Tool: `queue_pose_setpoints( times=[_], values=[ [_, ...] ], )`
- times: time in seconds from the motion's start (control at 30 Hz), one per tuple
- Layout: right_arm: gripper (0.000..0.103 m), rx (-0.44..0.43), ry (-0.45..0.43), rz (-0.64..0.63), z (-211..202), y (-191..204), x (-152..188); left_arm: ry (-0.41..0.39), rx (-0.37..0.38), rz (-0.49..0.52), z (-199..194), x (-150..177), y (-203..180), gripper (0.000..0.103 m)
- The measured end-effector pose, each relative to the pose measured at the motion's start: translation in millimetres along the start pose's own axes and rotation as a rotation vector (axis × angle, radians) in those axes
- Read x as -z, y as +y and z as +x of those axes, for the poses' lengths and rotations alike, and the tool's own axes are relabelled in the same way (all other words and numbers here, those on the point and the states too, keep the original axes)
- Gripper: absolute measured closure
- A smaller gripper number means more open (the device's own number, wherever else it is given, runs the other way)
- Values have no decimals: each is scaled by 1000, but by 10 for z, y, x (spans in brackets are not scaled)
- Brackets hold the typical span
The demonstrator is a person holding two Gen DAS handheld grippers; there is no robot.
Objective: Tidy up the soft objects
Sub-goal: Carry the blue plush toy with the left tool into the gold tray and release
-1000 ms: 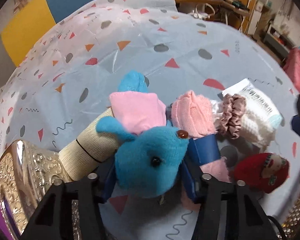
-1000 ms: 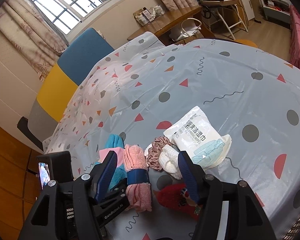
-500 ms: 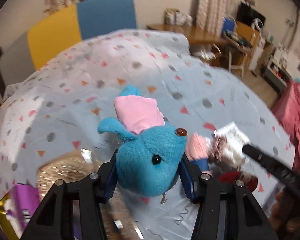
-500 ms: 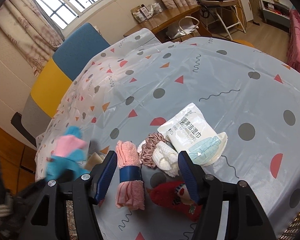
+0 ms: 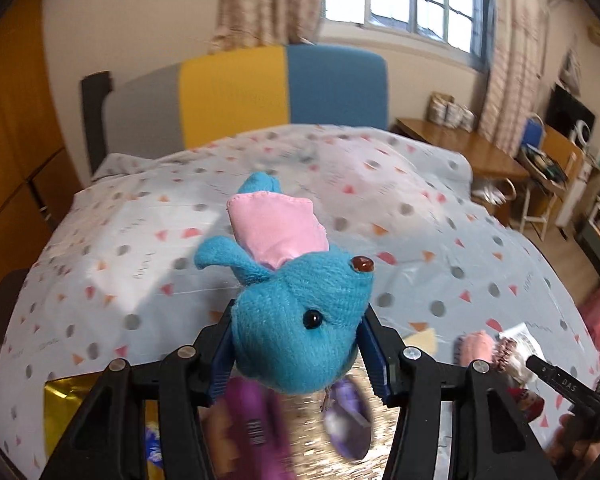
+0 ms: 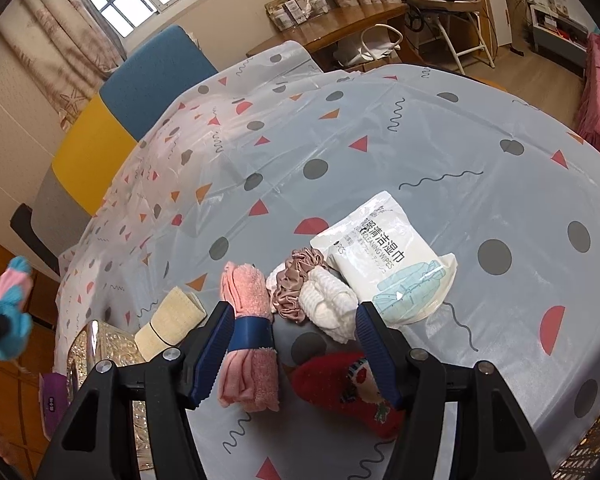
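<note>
My left gripper (image 5: 296,344) is shut on a blue plush toy (image 5: 300,320) with a pink fin, held in the air above a shiny gold tray (image 5: 324,432). The toy also shows at the far left of the right wrist view (image 6: 8,312). My right gripper (image 6: 296,348) is open and empty, hovering over the soft items on the table: a rolled pink towel (image 6: 248,340) with a blue band, a red sock (image 6: 348,392), a white fluffy item (image 6: 328,308), a mauve scrunchie (image 6: 296,280) and a beige roll (image 6: 172,320).
A pack of cleaning wipes (image 6: 388,264) lies right of the scrunchie. Purple packets (image 5: 256,428) lie in the gold tray (image 6: 104,352). The patterned tablecloth (image 6: 380,152) covers the table. A blue, yellow and grey chair (image 5: 260,96) stands behind it.
My left gripper has lifted the blue plush toy off the table and swung left over the gold tray. My right gripper has barely moved.
</note>
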State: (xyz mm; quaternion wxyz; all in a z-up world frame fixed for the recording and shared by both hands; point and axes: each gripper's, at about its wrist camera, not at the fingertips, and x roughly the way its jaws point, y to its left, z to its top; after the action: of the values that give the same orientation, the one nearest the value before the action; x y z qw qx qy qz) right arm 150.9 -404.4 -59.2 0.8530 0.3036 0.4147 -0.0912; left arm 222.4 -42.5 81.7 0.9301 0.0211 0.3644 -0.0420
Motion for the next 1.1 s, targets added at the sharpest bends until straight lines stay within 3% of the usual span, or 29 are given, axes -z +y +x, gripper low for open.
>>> queue_pose_setpoints(
  times=[0.37, 1.1],
  values=[
    [39, 47, 19, -20, 54, 18, 30, -33, -68, -125, -358, 389, 830, 46],
    [39, 101, 12, -35, 67, 38, 46, -33, -221, -256, -810, 1657, 1636, 45]
  ],
)
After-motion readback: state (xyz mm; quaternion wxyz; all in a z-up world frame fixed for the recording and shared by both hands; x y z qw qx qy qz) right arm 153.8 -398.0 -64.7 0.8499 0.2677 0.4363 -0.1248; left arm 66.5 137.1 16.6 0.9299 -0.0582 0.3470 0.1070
